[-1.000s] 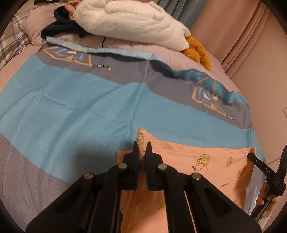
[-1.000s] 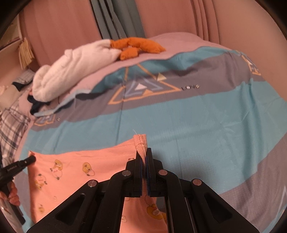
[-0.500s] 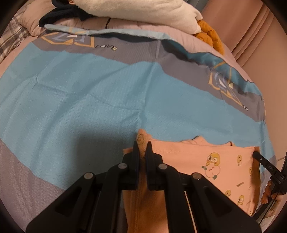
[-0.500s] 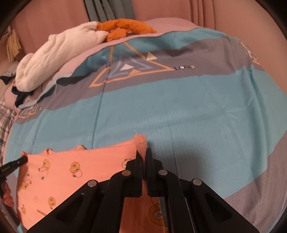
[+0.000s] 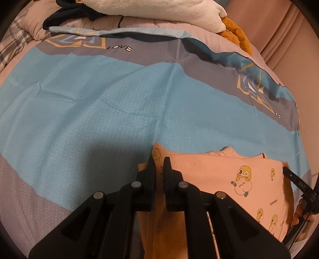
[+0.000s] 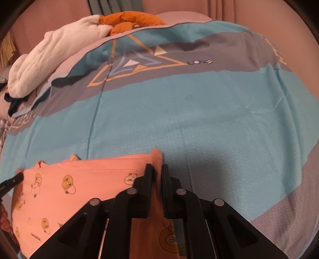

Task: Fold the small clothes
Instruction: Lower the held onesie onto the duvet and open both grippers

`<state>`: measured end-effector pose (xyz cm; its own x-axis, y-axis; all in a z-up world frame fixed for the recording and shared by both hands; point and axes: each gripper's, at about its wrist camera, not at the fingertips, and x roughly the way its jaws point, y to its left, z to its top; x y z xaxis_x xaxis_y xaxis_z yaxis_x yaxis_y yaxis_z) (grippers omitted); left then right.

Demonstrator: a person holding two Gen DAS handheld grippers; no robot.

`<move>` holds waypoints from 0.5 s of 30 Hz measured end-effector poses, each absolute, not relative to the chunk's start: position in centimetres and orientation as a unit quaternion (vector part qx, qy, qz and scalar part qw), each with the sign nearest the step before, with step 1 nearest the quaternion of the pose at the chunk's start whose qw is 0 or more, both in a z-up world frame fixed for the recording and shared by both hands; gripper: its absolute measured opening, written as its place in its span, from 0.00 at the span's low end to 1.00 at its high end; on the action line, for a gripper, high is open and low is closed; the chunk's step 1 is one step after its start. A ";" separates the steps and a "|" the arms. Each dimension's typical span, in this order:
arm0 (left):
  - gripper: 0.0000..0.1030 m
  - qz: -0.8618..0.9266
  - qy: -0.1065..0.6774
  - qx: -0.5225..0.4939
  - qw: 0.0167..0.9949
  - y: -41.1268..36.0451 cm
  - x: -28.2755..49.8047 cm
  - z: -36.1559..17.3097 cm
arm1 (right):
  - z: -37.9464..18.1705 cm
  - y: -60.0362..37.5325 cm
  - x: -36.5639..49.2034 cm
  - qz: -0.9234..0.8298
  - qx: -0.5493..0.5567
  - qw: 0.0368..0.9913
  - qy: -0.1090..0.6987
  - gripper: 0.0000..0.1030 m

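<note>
Fuzzy striped blanket (image 5: 123,111), soft peach garment (image 5: 209,171)

1. The left tool (image 5: 159,161) has its two black fingers (image 5: 150,169) closed on a fold of cloth.
2. The right tool (image 6: 157,169) pinches cloth too, its fingers (image 6: 148,173) nearly together.
3. Both tools point forward, side by side, low over the bed.

The peach garment (image 5: 229,171) is soft matt knit cloth with printed cartoon chicks. Under it the blue-and-grey blanket (image 5: 99,111) looks finely napped, matt, faintly creased. At the far end lies a cream fleece throw (image 5: 159,8), thick and fuzzy. The left gripper (image 5: 159,165) is smooth matt black plastic with dull metal pins.
</note>
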<state>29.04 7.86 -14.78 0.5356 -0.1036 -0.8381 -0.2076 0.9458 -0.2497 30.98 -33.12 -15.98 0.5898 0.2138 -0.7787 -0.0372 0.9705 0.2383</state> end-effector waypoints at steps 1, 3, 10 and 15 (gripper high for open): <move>0.08 0.031 0.479 -0.165 0.861 7.9 28.7 -14.5 | -15.8 -33.2 30.8 0.071 0.102 0.885 0.448 0.04; 0.10 0.029 0.475 -0.168 0.863 7.9 27.9 -13.8 | -15.4 -33.5 30.4 0.070 0.109 0.884 0.450 0.04; 0.63 0.027 0.429 -0.173 0.886 7.9 23.3 -9.1 | -11.4 -34.6 26.6 0.052 0.099 0.908 0.404 0.50; 0.77 0.013 0.403 -0.189 0.895 7.3 18.5 -7.4 | -8.9 -35.1 22.3 0.048 0.098 0.924 0.366 0.67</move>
<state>18.52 7.28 -7.36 0.6743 -0.1290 -0.7271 -0.1761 0.9281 -0.3280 22.29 -35.11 -8.95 0.7274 0.1602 -0.6672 -0.0163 0.9761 0.2165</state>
